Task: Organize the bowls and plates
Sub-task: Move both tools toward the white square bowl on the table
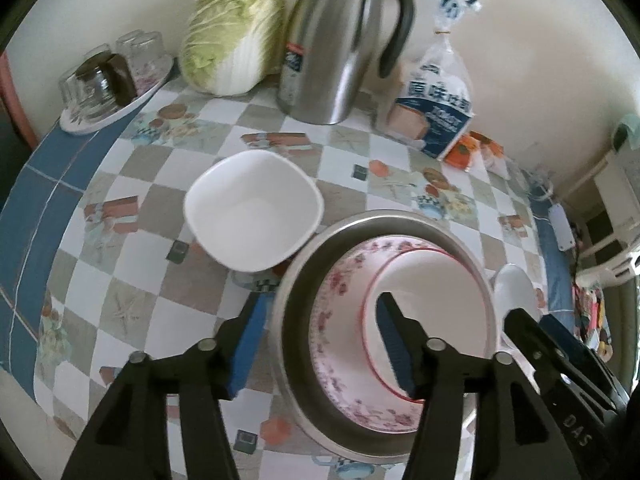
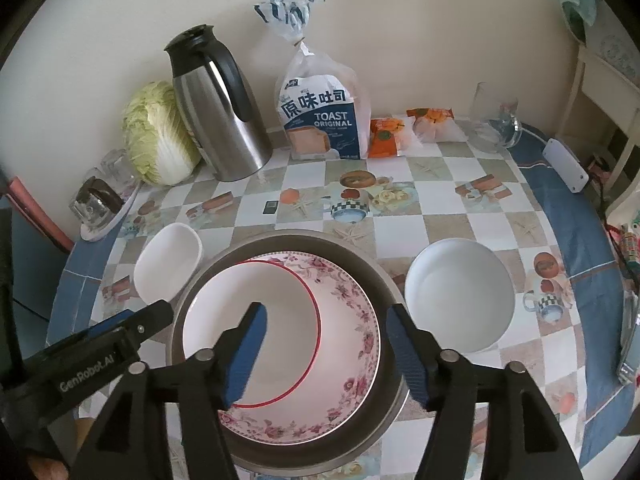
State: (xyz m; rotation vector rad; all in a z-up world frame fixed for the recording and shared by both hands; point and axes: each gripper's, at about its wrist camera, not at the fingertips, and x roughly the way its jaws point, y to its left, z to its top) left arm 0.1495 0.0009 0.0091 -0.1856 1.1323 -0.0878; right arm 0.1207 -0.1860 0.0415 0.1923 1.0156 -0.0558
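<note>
A steel basin (image 2: 384,280) (image 1: 288,312) sits at the table's near middle. In it lies a floral plate (image 2: 352,304) (image 1: 340,284) with a red-rimmed white bowl (image 2: 280,300) (image 1: 436,292) on top. A square white bowl (image 1: 252,208) (image 2: 168,264) stands to its left, a round white bowl (image 2: 460,300) (image 1: 516,288) to its right. My left gripper (image 1: 320,344) is open, straddling the basin's left rim. My right gripper (image 2: 326,344) is open above the stacked dishes, one finger over the red-rimmed bowl.
At the back stand a cabbage (image 2: 156,136), a steel thermos jug (image 2: 224,120), a toast bag (image 2: 320,120), orange snack packets (image 2: 388,136) and a glass (image 2: 496,124). A tray of upturned glasses (image 1: 104,84) sits back left. A white device (image 2: 564,164) lies right.
</note>
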